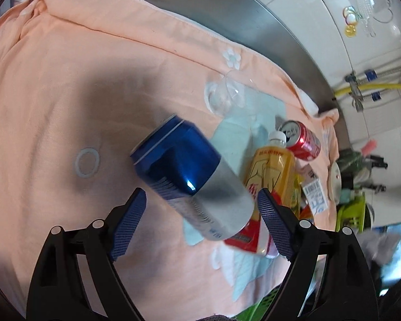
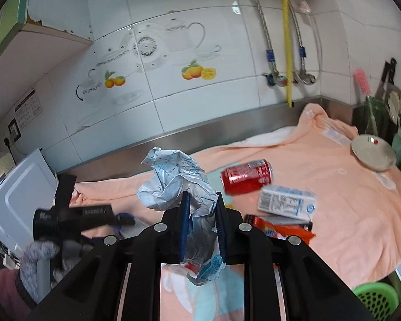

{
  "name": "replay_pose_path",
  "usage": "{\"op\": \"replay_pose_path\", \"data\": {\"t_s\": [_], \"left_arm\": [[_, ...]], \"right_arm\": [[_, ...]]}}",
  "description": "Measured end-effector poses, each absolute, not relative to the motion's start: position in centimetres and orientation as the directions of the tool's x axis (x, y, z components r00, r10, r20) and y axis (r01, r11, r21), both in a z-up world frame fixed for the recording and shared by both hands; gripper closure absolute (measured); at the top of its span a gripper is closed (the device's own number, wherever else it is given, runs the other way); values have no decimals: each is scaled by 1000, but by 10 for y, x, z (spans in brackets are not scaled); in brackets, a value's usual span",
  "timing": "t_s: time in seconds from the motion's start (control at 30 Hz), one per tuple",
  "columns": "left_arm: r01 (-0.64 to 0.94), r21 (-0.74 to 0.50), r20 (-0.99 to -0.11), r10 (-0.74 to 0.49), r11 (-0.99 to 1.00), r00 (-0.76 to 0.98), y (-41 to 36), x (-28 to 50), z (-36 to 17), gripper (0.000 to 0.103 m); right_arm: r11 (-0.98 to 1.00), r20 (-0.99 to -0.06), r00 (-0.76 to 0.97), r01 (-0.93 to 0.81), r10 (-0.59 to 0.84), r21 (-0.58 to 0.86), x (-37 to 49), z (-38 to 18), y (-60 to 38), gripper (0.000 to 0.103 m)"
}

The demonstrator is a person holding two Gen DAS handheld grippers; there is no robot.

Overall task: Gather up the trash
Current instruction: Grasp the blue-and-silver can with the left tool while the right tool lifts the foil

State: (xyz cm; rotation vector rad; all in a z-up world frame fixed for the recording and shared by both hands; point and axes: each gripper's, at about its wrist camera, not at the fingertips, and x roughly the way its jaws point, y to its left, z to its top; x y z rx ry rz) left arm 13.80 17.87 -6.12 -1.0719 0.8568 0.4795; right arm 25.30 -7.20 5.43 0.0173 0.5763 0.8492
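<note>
A blue and silver can (image 1: pixel 189 176) lies tilted on the peach cloth (image 1: pixel 66 93) between the fingers of my left gripper (image 1: pixel 201 214). The jaws stand wide and open, with a clear gap at the left pad (image 1: pixel 131 227). My right gripper (image 2: pixel 201 227) is lifted above the cloth and shut on a crumpled blue-and-white wrapper (image 2: pixel 179 182). More trash lies on the cloth: a red can (image 2: pixel 247 176), a white carton (image 2: pixel 286 200), an orange-red packet (image 2: pixel 280 228) and a yellow drink bottle (image 1: pixel 272 171).
A clear plastic cup (image 1: pixel 227 93) lies behind the blue can. A green basket (image 2: pixel 377 299) sits off the cloth's near edge. A plate (image 2: pixel 374 152) and a utensil rack stand at the right. A steel rim and tiled wall close the back. A grey-gloved hand (image 2: pixel 37 254) shows at the left.
</note>
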Motion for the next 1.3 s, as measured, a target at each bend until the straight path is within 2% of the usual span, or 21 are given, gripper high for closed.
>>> {"op": "replay_pose_path", "data": {"t_s": [0.33,0.67,0.97,1.3], "left_arm": [[-825,-482,-856,43,295,515,176,154,-71,19],[-869,-428,-887,67,248,456,179,159,-80,20],[-807,-432,-878,17,404,479,173,158,-76,26],[-612,-405,-865,-68,679,497,151,150,-66,28]], "right_arm": [[692,-500,512,-662,698,287,254,19,-107,85],[759,-522,565,-576,639,305,237,0,-156,85],[833,-550,625,-434,553,345,212,-21,-216,85],[904,-587,696,-235,413,358,182,-42,-290,85]]}}
